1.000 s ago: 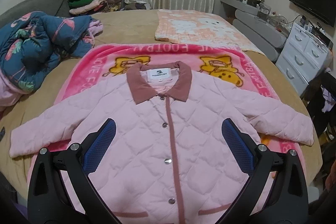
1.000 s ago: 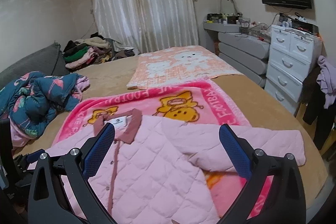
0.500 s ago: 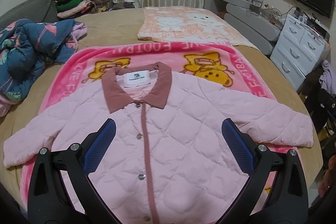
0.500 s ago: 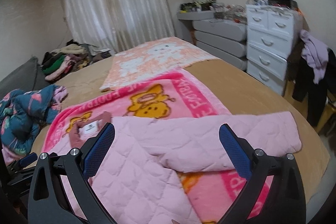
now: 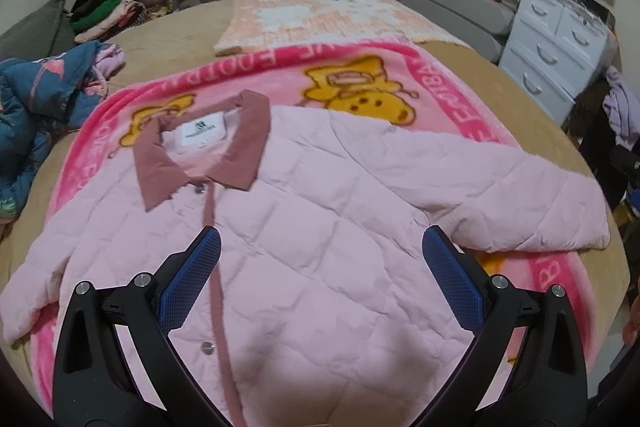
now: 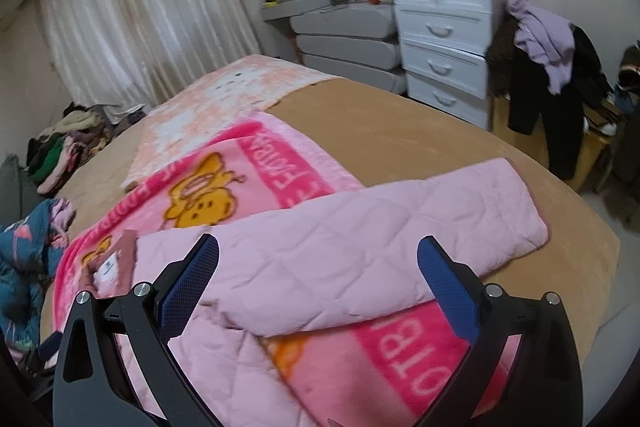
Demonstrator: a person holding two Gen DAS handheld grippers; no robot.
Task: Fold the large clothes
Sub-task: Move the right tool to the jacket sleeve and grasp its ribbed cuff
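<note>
While spread, both grippers (left (image 5: 320, 247), right (image 6: 318, 253)) overhang jacket (image 5: 320, 227).

Readable text, both views:

- Pink cartoon blanket (image 5: 460, 99), left wrist view: white capitals on the dark pink border, seen upside down. Far edge shows "E FOOTBA", partly blurred; the right-hand border lettering is too distorted to read.
- Same blanket (image 6: 304, 163), right wrist view: border letters upside down, only fragments legible; near strip shows "TBI" or similar.
- Jacket neck label (image 5: 199, 131): small dark logo with a line of print beneath, too small to read.
</note>
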